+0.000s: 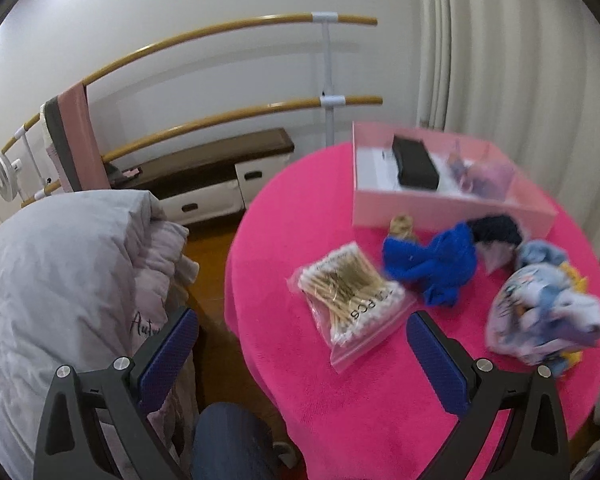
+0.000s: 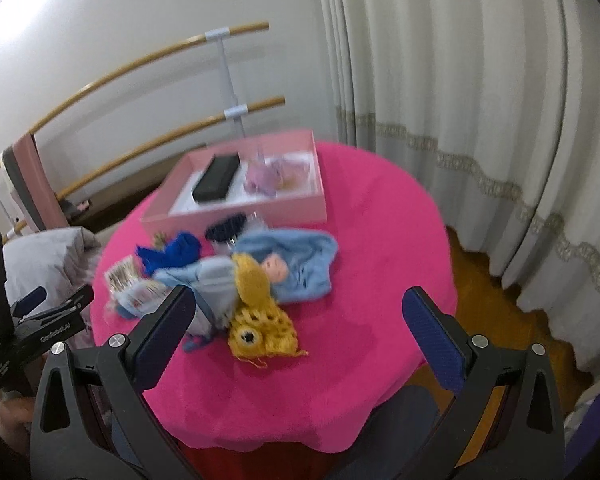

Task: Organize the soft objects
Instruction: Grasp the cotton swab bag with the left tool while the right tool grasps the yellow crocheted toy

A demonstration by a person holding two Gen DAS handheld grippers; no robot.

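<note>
Right, I have both claws spread wide and holding nothing. My left gripper point(image 1: 302, 346) hangs above the near-left edge of the round table point(image 1: 340, 400), its ribbed blue pads point(image 1: 436, 354) well apart, one over the fuzzy pink cloth and the other over a rumpled grey quilt point(image 1: 60, 280) beside the table. My right gripper point(image 2: 296, 330) hovers over the near side of the same table, pads parted, with the soft pile just beyond its left finger.

The soft things sit bunched in the middle of the cloth. I see a crumpled deep-blue knit piece point(image 1: 432, 266), a dark navy scrunchie point(image 1: 496, 230) touching the box front, a small tan scrunchie point(image 1: 402, 226), a pale blue plush cloth point(image 2: 296, 266) and a printed pale fabric bundle point(image 1: 544, 320). A yellow crocheted piece point(image 2: 260, 320) with an open lacy stitch lies nearest my right claw, loose yarn trailing from it.

A flat clear bag of cotton swabs point(image 1: 348, 294) lies left of the blue knit. Behind everything stands a shallow pink rectangular box point(image 1: 440, 208), holding a black oblong case point(image 1: 414, 164) and a lilac soft item point(image 2: 266, 176), too blurred to make out.
</note>
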